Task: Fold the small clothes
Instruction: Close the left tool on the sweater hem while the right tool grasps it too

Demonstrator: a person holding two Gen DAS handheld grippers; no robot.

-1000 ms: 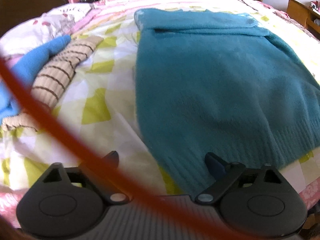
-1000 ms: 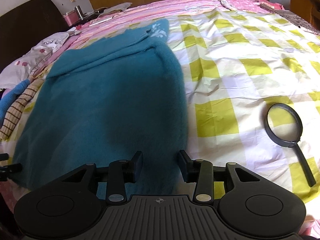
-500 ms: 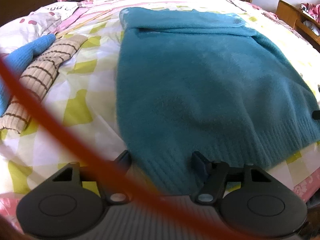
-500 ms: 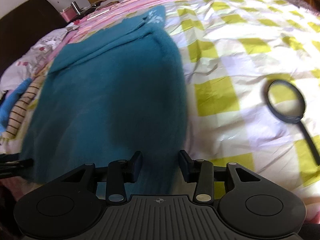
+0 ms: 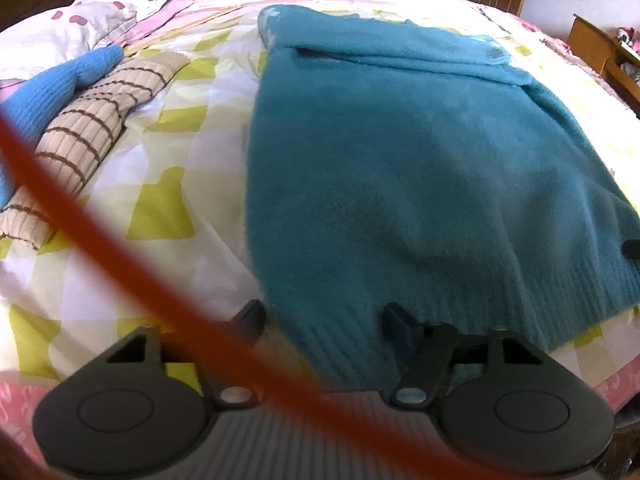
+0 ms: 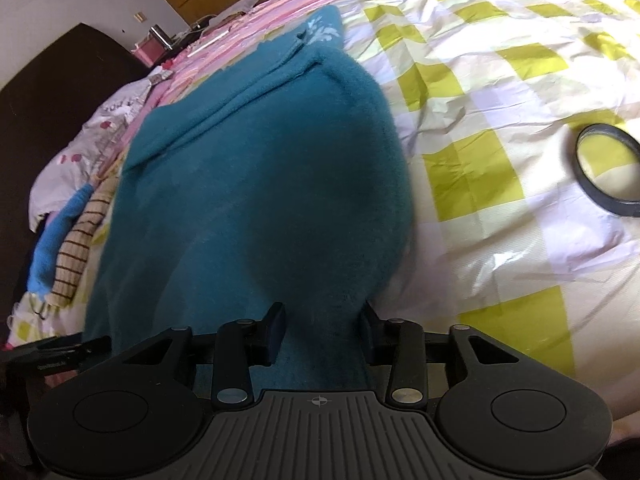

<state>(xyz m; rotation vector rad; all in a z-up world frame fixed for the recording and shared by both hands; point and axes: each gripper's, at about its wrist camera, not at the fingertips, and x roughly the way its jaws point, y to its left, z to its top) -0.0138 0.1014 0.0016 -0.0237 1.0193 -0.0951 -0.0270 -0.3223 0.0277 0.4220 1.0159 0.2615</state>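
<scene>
- At six o'clock in my left view, the left gripper (image 5: 322, 314) is closing, the teal sweater (image 5: 400, 152) hem between its jaws.
- My right gripper (image 6: 322, 332) is closing over the hem's other corner.
- Sweater flat on the checked bedsheet (image 6: 480, 128).
- Striped garment (image 5: 80, 140) at nine o'clock; magnifying glass (image 6: 608, 170) at three.

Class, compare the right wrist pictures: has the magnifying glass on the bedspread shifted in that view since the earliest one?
Yes, in the view only: the magnifying glass now sits at the picture's right edge, yet on the same yellow square of bedspread, so the camera turned.
</scene>
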